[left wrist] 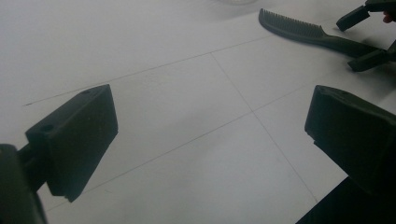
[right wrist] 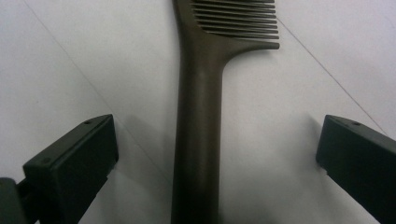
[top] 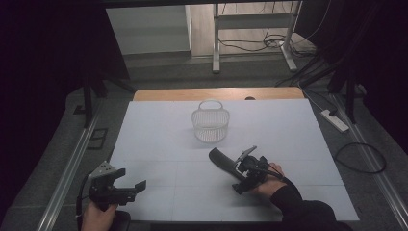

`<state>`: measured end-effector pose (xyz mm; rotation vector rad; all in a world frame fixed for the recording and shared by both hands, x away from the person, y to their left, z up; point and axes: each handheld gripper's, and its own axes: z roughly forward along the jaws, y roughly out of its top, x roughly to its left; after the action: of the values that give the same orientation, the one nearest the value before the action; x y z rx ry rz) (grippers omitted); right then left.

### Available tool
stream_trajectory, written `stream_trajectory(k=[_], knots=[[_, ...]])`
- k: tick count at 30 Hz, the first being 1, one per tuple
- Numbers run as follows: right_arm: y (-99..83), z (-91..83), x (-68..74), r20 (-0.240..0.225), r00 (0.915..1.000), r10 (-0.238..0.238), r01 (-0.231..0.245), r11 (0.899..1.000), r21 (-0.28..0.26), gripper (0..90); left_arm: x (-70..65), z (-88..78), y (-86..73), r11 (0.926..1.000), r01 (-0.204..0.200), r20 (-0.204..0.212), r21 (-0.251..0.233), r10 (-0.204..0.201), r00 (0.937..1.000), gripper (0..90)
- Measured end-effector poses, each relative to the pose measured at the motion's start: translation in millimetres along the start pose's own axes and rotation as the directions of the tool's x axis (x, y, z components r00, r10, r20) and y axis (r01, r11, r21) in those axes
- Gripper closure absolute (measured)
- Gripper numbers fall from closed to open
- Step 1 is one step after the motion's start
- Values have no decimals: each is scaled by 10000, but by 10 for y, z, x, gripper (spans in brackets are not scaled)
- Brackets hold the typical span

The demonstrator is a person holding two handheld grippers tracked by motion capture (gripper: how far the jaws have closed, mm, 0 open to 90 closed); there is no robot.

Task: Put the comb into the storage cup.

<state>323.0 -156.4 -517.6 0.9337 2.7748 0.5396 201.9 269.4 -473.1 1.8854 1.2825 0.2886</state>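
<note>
White table (top: 159, 144) — grey floor (top: 168, 72), dark curtains (top: 53, 43)

A dark comb (right wrist: 198, 116), blackish-brown along handle and teeth, lies on the white table cover (top: 159, 144), which carries thin grey seam lines in a grid. The basket (top: 210, 122) is white, a fine wire mesh pattern. Both grippers are black: the right gripper (top: 245, 169) all black, the left gripper (top: 129, 186) black with a grey plate on top. A light wood edge (top: 216, 94) runs along the far side. The sleeve (top: 298, 204) is black.
</note>
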Motion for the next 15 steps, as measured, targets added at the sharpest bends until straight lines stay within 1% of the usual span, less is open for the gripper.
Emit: stream_trajectory(k=[3,5,8,12,13,14,15], knots=[[5,-8,5,-3,10000,52,-52,10000,68,6,1,1,0,10000,5,0,-5,-5,10000,32],[18,-30,19,3,10000,84,-84,9998,158,63,1,1,1,10000,1,5,1,-1,10000,32],[34,-77,41,-100,9999,-46,47,9999,158,207,0,1,1,10000,-9,4,3,9,10000,32],[45,-122,16,-99,9999,-14,15,10000,85,424,-1,3,2,10000,-19,1,9,19,10000,32],[46,-130,12,-108,9999,-73,74,9999,74,478,-1,3,3,10000,-26,-4,17,26,10000,32],[46,-134,12,-110,9999,-119,120,9999,56,512,-1,4,3,10000,-27,-5,20,27,10000,32],[47,-138,17,-122,9998,-142,142,9999,41,573,-2,4,4,10000,-30,-7,23,30,10000,32]])
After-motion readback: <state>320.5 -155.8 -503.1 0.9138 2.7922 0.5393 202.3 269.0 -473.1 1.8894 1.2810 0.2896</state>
